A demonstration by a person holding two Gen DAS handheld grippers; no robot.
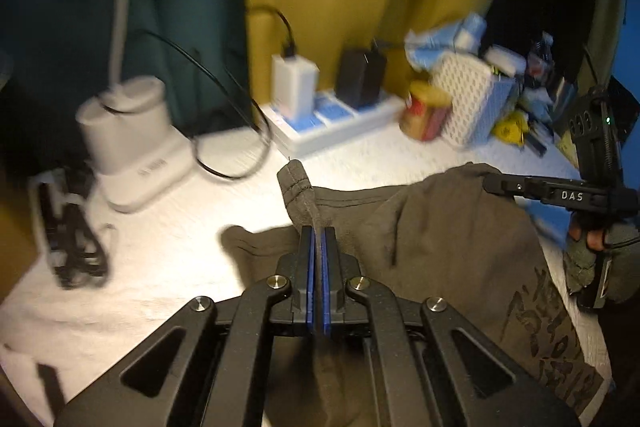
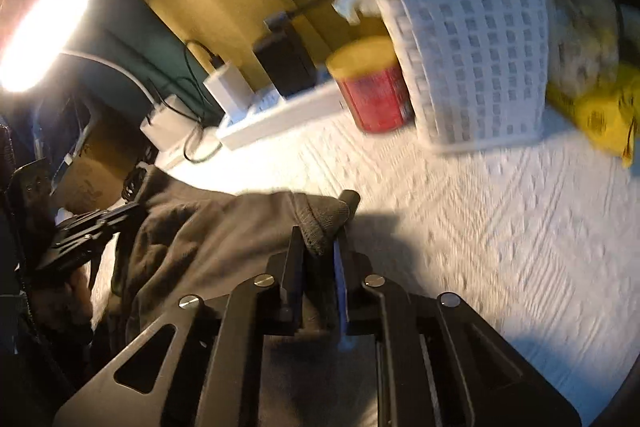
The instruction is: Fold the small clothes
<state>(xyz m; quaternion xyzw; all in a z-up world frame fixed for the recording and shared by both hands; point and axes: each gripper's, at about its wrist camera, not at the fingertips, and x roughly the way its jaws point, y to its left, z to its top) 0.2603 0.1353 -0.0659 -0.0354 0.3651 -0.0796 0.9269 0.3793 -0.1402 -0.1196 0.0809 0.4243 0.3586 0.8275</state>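
Pinching a stitched hem corner of the olive shirt, the left hand-held gripper has its jaws nearly closed on the cloth. The right hand-held gripper also clamps a bunched edge, it seems, though the blur hides detail. Between them the shirt sags onto the white worktop. Just beyond, a black cable loops, then a red can and white basket; a wide swing could drag cloth into them, and the thin left grasp may slip.
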